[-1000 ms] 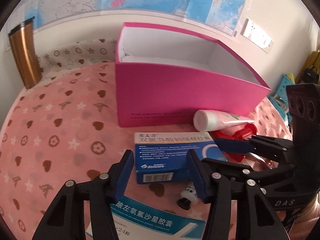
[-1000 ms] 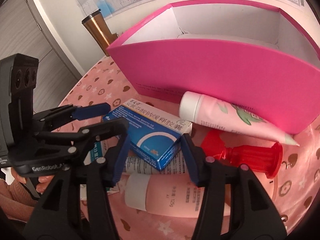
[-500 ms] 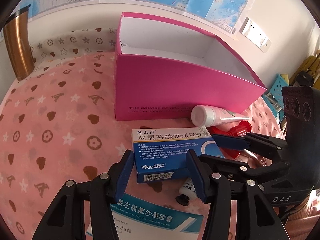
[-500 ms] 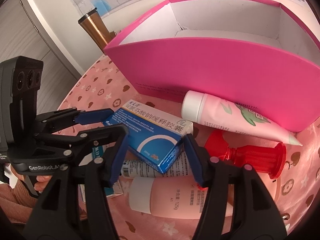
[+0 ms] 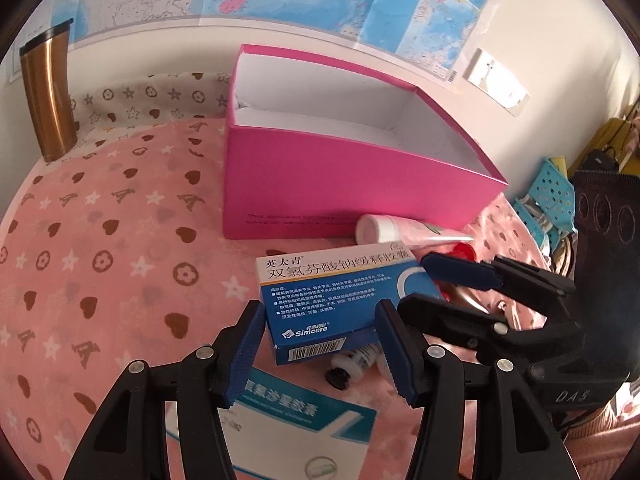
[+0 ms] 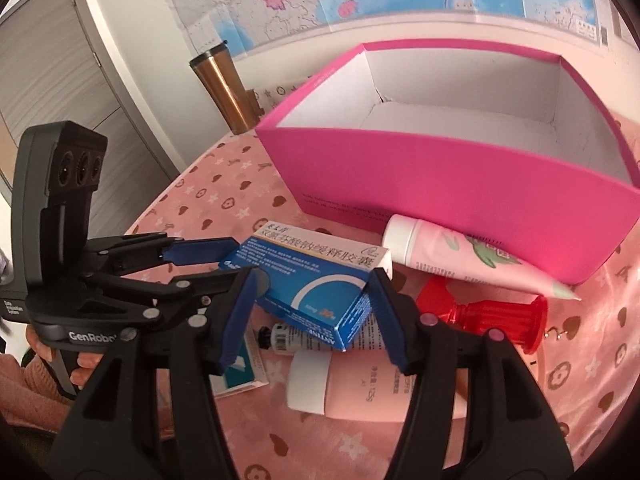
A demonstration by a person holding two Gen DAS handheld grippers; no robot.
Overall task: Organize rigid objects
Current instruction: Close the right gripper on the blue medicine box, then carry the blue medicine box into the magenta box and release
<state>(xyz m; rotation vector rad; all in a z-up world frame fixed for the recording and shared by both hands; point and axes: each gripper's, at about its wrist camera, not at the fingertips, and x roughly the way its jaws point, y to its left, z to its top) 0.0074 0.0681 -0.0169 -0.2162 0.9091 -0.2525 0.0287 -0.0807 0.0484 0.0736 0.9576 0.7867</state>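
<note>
Pink cloth [image 5: 100, 248] printed with hearts and stars covers the surface in the left wrist view, under a wall map. At centre frame the left gripper [image 5: 320, 344] straddles the near end of a blue medicine box [image 5: 332, 296]; its jaws are opening, with gaps showing between pads and carton, so it grips nothing. The empty pink box [image 5: 344, 196] stands behind at upper centre, probably the destination. At right, the right gripper [image 5: 408, 292] reaches across the carton's far end.

From the right wrist view, the same cloth [image 6: 224, 204] fills the lower frame. The right gripper [image 6: 312, 316] brackets the medicine box's [image 6: 316, 276] corner, jaws spread and seemingly not pressing. That carton lies tilted over a small tube [image 6: 288, 336] and a pink bottle [image 6: 372, 388], beside a red bottle [image 6: 484, 316] and a pink tube [image 6: 452, 252] lying just in front of the pink box [image 6: 460, 192].
</note>
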